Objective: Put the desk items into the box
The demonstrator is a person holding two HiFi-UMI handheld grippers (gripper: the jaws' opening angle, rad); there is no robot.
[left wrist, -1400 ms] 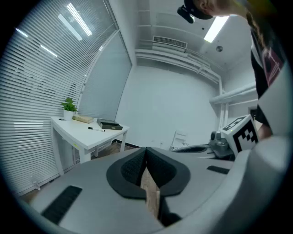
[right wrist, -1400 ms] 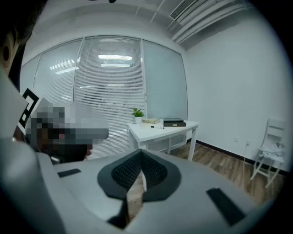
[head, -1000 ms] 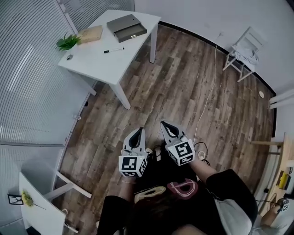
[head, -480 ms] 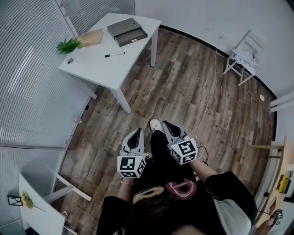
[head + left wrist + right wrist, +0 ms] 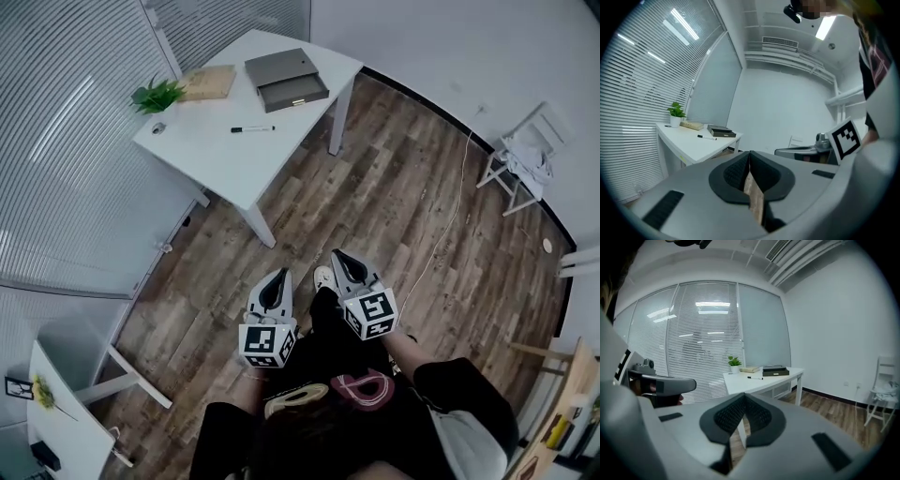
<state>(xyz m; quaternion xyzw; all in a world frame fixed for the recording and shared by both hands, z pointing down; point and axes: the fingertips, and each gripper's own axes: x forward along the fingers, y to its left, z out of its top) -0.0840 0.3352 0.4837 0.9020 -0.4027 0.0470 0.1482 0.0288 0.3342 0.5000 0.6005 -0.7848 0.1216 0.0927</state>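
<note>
A white desk (image 5: pixel 217 155) stands well ahead of me on the wood floor. On it lie a grey box (image 5: pixel 286 78) with an open drawer, a tan book (image 5: pixel 208 82), a small potted plant (image 5: pixel 157 95), a black marker pen (image 5: pixel 253 128) and a small dark item (image 5: pixel 157 127). My left gripper (image 5: pixel 280 274) and right gripper (image 5: pixel 338 254) are held side by side close to my body, both shut with nothing in them, far short of the desk. The left gripper view shows the desk (image 5: pixel 689 146), pen (image 5: pixel 707 137) and box (image 5: pixel 723 132) beyond the shut left gripper (image 5: pixel 749 154). The right gripper view shows the box (image 5: pixel 776 371) past the shut right gripper (image 5: pixel 744 397).
A glass wall with blinds (image 5: pixel 66 169) runs along the left. A white folding chair (image 5: pixel 525 159) stands at the far right wall, and a white cable (image 5: pixel 450 225) trails over the floor. A second white table (image 5: pixel 66 422) sits at lower left.
The desk has shifted right and a little lower in the head view as I move. Both grippers stay shut and side by side in front of me.
</note>
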